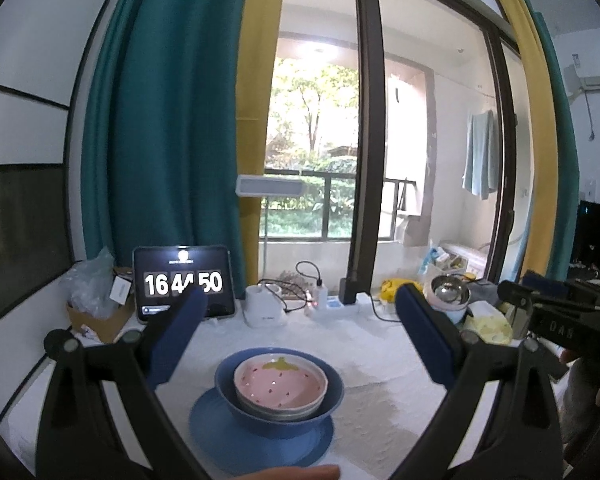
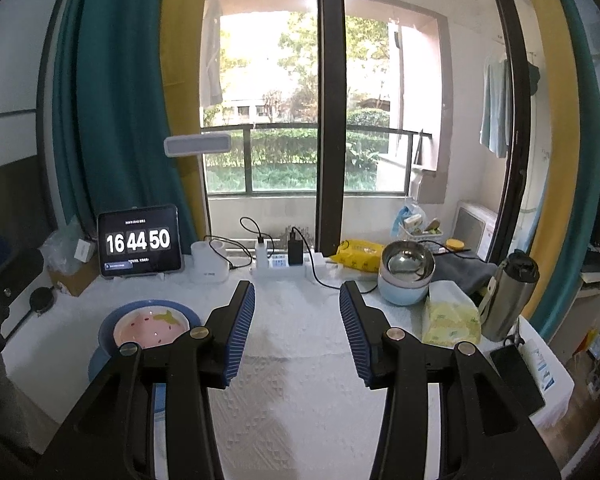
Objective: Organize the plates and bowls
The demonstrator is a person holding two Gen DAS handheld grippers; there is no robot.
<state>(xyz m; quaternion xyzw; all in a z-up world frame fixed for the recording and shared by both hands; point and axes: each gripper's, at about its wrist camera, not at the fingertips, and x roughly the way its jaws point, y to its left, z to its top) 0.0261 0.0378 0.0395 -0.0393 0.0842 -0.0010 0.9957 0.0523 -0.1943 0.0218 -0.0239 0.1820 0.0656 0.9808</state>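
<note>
Closest to us, both claws hang empty. Our left claw (image 1: 300,312) stands wide apart, its blue pads (image 1: 176,340) flanking the stack without touching it. Our right claw (image 2: 296,328) is parted about halfway with nothing between its pads, only bare white cloth (image 2: 300,380) below. Neither one grips, which fits a stack that we judge already made.

Just beyond the left claw, the dishes sit nested on the bench (image 1: 380,360). A blue plate (image 1: 260,436) lies flat at the bottom as the widest base. A blue bowl (image 1: 280,396) stands on it. A white bowl (image 1: 276,410) sits inside that, and a pink strawberry dish (image 1: 280,384) rests on top. Largest below and smallest above keeps the pile steady and compact. From the right wrist view the stack lies well to the left.

Farther right, a steel bowl (image 2: 407,261) sits in a pale blue bowl (image 2: 400,292) beside a tissue pack (image 2: 450,316) and a flask (image 2: 508,296). We cannot tell whether these belong to the task.

At the back, a tablet clock (image 2: 139,241) leans near the curtain, facing us.
</note>
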